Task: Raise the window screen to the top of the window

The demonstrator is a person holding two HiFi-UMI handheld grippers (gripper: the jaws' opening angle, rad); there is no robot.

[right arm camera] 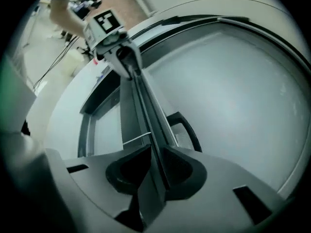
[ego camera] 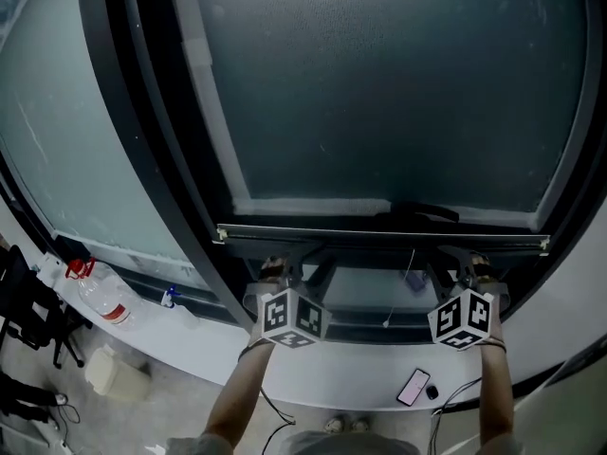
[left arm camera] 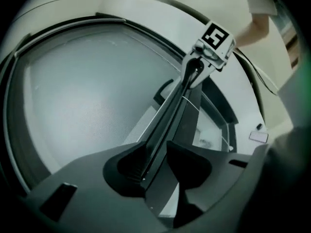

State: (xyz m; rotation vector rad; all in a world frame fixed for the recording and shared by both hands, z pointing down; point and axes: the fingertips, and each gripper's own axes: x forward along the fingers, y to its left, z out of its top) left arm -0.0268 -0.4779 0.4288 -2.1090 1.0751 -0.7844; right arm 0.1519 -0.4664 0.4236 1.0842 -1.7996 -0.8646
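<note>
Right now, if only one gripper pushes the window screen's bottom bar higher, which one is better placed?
Right, narrowly. Both grippers clamp the bottom bar, but the right gripper sits nearer the dark handle near mid-bar than the left gripper, so its push would likely skew the screen less.

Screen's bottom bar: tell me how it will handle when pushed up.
The bottom bar looks like a stiff rail, running straight between the left gripper and right gripper, so it probably won't sag. Held near both ends, it should rise level; uneven pushing might tilt and jam it. The mesh above looks thin and light.
</note>
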